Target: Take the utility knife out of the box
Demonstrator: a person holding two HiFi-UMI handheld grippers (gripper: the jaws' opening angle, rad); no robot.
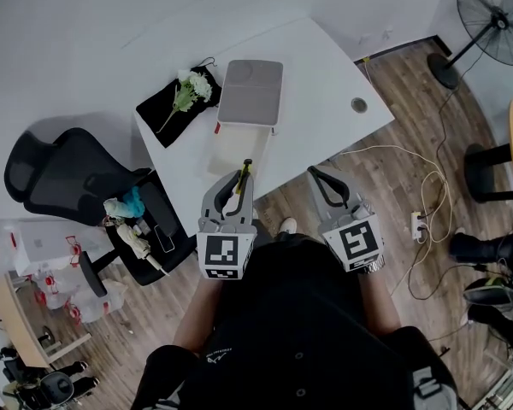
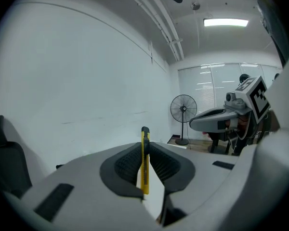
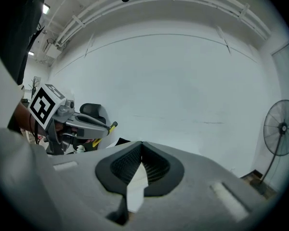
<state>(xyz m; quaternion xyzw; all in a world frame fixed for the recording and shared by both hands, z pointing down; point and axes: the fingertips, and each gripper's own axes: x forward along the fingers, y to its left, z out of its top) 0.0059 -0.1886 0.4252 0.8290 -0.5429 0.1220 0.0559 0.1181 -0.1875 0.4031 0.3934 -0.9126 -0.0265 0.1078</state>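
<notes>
Room: plain white walls, smooth and matt, above a floor (image 1: 393, 101) of brown wood-grain planks.
Table (image 1: 325, 67): a white, smooth top with rounded corners; it lies below and ahead of both grippers, and its near edge runs under their tips.
Office chair (image 1: 68, 173): black, padded, with a curved headrest, off to the left of the left gripper; small clutter lies on its seat.
Fan (image 1: 494, 20): a round wire cage on a thin pole and a disc base, well away to the right, beyond the right gripper.
Box (image 1: 231, 148): a pale, translucent, rectangular plastic tub on the table, just ahead of the left gripper's tips; it is open.
Lid (image 1: 250, 92): grey, matt, a rounded rectangle at the far end of the tub.
Cloth (image 1: 167, 109): black, soft and crumpled, left of the lid, with a sprig of white flowers (image 1: 192, 88) on it.
Left gripper (image 1: 237, 179): grey moulded shell with black ribbed pads, clamped on the knife from both sides.
Right gripper (image 1: 318, 176): same build, pads pressed together at the tips, nothing between them; it is beside the left gripper, apart from it.
Utility knife (image 2: 144, 167): slim, flat and yellow with a black end, standing on edge between the left pads, its tip just past them; it is out of the tub and in the air.
Grommet (image 1: 359, 104): a small dark ring in the tabletop, ahead of the right gripper.
</notes>
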